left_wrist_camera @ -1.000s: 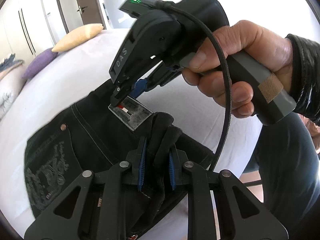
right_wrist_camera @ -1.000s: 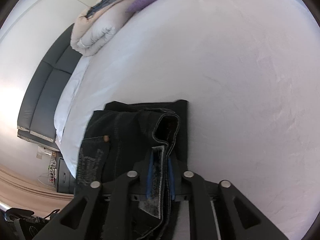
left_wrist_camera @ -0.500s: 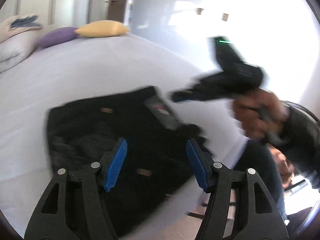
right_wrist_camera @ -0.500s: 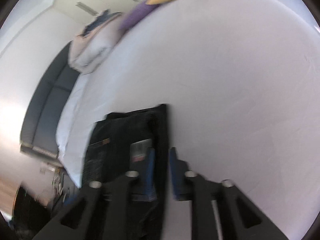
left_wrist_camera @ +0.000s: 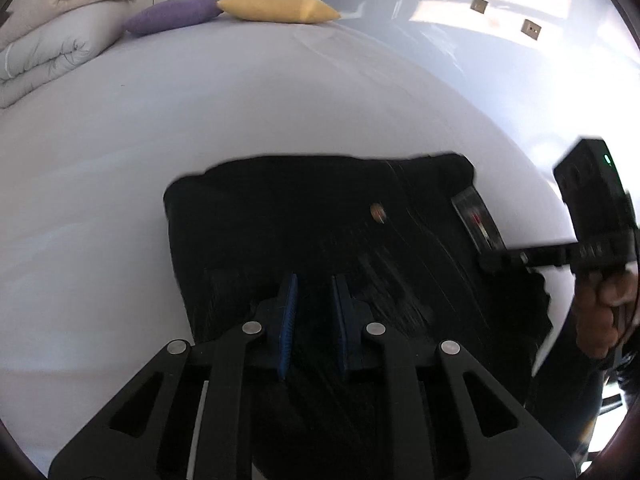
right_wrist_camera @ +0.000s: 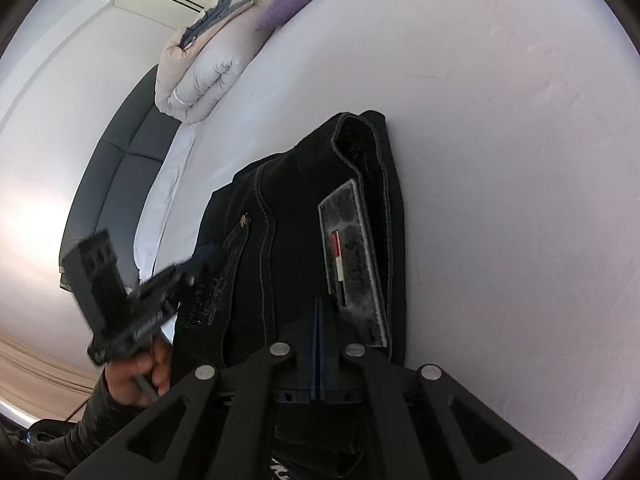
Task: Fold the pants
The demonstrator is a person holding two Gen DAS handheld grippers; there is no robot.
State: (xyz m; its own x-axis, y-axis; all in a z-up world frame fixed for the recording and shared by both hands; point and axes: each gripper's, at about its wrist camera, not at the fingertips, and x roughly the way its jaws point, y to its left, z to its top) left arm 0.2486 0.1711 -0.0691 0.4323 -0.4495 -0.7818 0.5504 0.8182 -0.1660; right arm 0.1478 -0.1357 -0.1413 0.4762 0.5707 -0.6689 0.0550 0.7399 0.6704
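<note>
The black pants (left_wrist_camera: 320, 224) lie folded in a flat packet on the white bed (left_wrist_camera: 200, 100). Their grey waistband label (right_wrist_camera: 352, 248) faces up. My left gripper (left_wrist_camera: 314, 316) hovers over the near part of the pants with a narrow gap between its blue pads and nothing in it. My right gripper (right_wrist_camera: 316, 344) has its pads pressed together over the pants beside the label, with no cloth seen between them. It also shows in the left wrist view (left_wrist_camera: 492, 260) at the right, by the label (left_wrist_camera: 476, 220).
A yellow pillow (left_wrist_camera: 276, 6), a purple pillow (left_wrist_camera: 172, 16) and a rolled white duvet (left_wrist_camera: 44, 52) lie at the far end of the bed. A dark sofa (right_wrist_camera: 112, 184) stands beside the bed.
Both grippers have let go of the pants' waistband, and the pants have dropped flat onto the bed. My left gripper opened wide, then narrowed. My right gripper has shut empty.
</note>
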